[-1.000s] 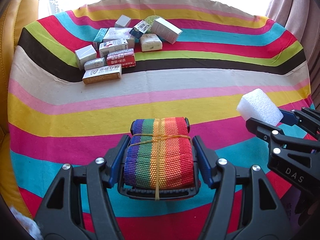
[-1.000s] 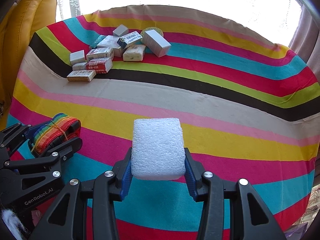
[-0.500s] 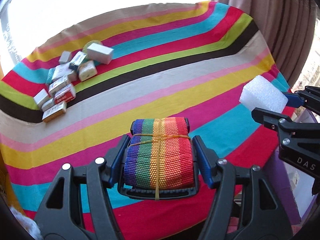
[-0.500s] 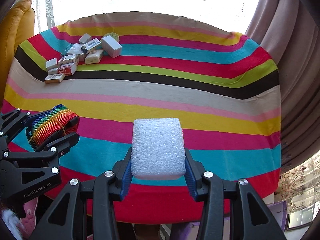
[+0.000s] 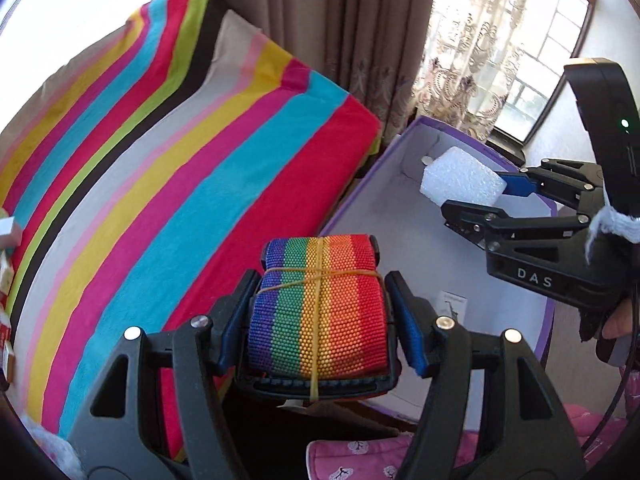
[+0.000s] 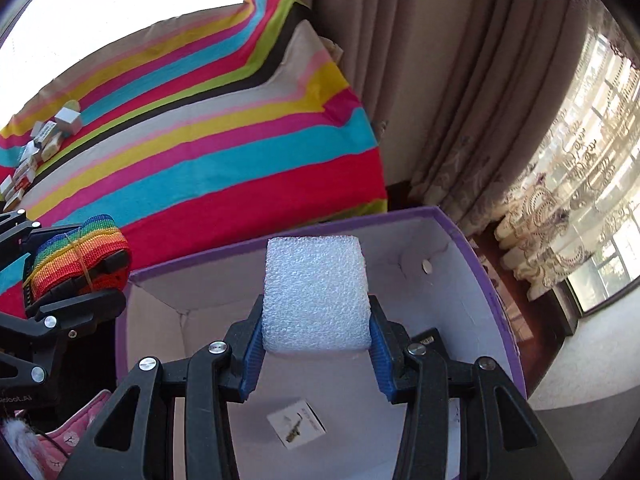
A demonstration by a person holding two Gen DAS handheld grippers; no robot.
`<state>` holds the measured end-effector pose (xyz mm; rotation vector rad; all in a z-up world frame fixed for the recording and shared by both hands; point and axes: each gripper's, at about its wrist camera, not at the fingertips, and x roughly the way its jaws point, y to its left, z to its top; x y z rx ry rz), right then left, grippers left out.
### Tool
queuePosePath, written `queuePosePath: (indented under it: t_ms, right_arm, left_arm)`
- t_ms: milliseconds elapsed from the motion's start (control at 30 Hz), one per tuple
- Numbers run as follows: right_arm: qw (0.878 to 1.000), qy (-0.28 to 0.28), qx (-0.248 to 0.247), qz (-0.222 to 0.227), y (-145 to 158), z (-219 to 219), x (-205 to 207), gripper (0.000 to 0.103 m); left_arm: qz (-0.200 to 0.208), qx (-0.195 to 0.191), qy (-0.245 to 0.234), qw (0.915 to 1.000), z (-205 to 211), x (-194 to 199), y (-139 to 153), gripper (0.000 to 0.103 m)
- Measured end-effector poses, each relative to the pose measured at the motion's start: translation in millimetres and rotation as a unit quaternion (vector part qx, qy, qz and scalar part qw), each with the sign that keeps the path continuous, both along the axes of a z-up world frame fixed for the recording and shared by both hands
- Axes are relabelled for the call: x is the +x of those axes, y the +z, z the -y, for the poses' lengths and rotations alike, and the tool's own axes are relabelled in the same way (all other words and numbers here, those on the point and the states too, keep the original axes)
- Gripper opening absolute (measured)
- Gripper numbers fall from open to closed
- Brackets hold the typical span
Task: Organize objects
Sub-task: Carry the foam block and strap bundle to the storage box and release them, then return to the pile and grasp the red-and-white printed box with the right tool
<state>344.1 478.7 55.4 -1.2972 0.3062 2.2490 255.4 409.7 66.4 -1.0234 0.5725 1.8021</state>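
Note:
My left gripper (image 5: 320,320) is shut on a rainbow strap roll (image 5: 318,308) bound with a yellow rubber band, held just past the table's edge, by the near rim of a purple box (image 5: 549,248). My right gripper (image 6: 316,340) is shut on a white foam block (image 6: 316,292) and holds it above the open purple box (image 6: 484,276), white inside. The foam block (image 5: 460,178) and right gripper (image 5: 480,200) also show in the left wrist view, over the box. The strap roll (image 6: 76,260) shows at the left of the right wrist view.
A striped tablecloth covers the table (image 5: 160,168) left of the box. Several small cartons (image 6: 36,148) lie at the table's far left. A small card (image 6: 296,422) lies on the box floor. Curtains (image 6: 460,100) and a window stand behind. A pink cushion (image 5: 360,456) lies below.
Both grippers have swung right, off the table toward the purple box. The foam block now hangs over the box. Both grips are unchanged.

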Motion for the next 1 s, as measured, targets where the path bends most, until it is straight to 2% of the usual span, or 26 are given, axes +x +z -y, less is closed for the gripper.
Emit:
queuePosePath:
  t_ms: [100, 133, 167, 200, 300, 433, 600, 700, 833, 933, 1000]
  right_arm:
    - [0.999, -0.039, -0.012, 0.012, -11.4, -17.1, 16.9, 0.047]
    - [0.998, -0.050, -0.015, 0.019, -13.8, -21.7, 20.0, 0.047]
    - [0.998, -0.059, -0.017, 0.024, -15.4, -26.4, 21.7, 0.048]
    - [0.997, -0.067, -0.019, 0.029, -16.4, -29.6, 23.8, 0.049]
    - [0.996, -0.074, -0.017, 0.035, -14.8, -33.2, 19.3, 0.054]
    - [0.999, -0.047, -0.011, 0.024, -4.6, -20.5, -0.6, 0.056]
    - [0.999, 0.043, 0.004, 0.015, 5.5, 27.3, -62.4, 0.056]
    - [0.994, 0.113, -0.008, 0.009, 5.3, 62.2, -110.8, 0.056]
    - [0.981, 0.194, -0.019, 0.009, 0.0, 116.0, -175.6, 0.056]
    - [0.968, 0.248, -0.020, 0.013, -9.4, 157.5, -226.6, 0.056]
    - [0.961, 0.276, -0.023, 0.016, -19.1, 181.5, -259.4, 0.056]
  left_arm:
    - [0.002, 0.011, -0.030, 0.9995, -15.7, 13.1, 0.0, 0.068]
    - [0.000, 0.015, -0.037, 0.9992, -18.8, 15.0, 0.8, 0.070]
    - [-0.004, 0.018, -0.042, 0.9989, -19.6, 17.2, 2.2, 0.076]
    - [-0.013, 0.023, -0.043, 0.9987, -17.6, 20.5, 4.7, 0.082]
    - [-0.039, 0.028, -0.033, 0.9983, -10.7, 16.5, 9.7, 0.085]
    - [-0.044, 0.031, 0.020, 0.9984, 17.4, -7.4, 11.4, 0.085]
    - [-0.043, 0.029, 0.128, 0.9904, 82.3, -62.7, 5.6, 0.085]
    - [-0.039, 0.024, 0.200, 0.9788, 130.9, -98.6, -1.3, 0.085]
    - [-0.049, 0.010, 0.284, 0.9575, 195.3, -138.2, -15.5, 0.085]
    - [-0.061, -0.008, 0.346, 0.9363, 246.2, -164.9, -32.7, 0.085]
    - [-0.070, -0.021, 0.391, 0.9174, 284.2, -180.3, -41.9, 0.085]
